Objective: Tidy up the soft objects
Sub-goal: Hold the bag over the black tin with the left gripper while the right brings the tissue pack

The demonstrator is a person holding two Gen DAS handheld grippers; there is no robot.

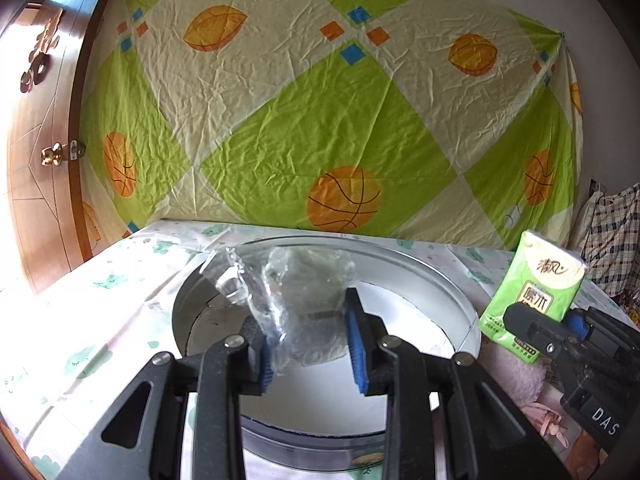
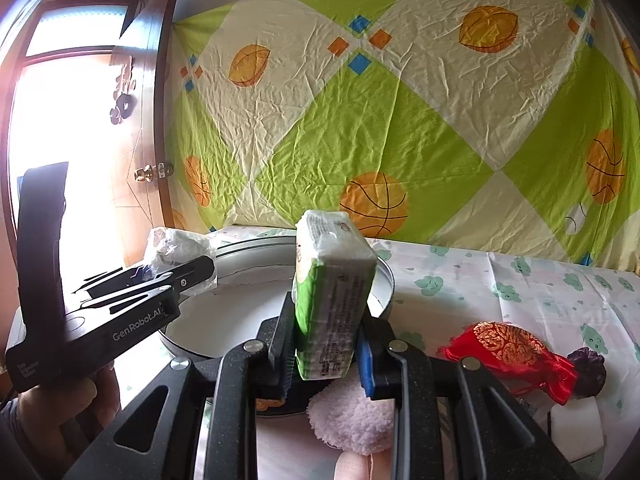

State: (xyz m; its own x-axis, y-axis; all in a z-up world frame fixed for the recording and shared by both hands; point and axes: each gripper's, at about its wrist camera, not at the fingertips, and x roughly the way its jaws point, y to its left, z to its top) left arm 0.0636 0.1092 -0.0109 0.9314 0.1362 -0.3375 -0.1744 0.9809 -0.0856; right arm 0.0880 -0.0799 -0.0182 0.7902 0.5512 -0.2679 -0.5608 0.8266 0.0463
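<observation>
My left gripper is shut on a crumpled clear plastic bag with something pale inside, held above a round metal tray. My right gripper is shut on a green tissue pack that stands upright between its blue pads, at the tray's near right rim. The left wrist view shows the right gripper and tissue pack to the right of the tray. In the right wrist view the left gripper and its bag hang over the tray's left side.
A red brocade pouch, a dark purple item, a white block and a pink fluffy piece lie on the patterned tablecloth right of the tray. A green sheet hangs behind; a wooden door stands left.
</observation>
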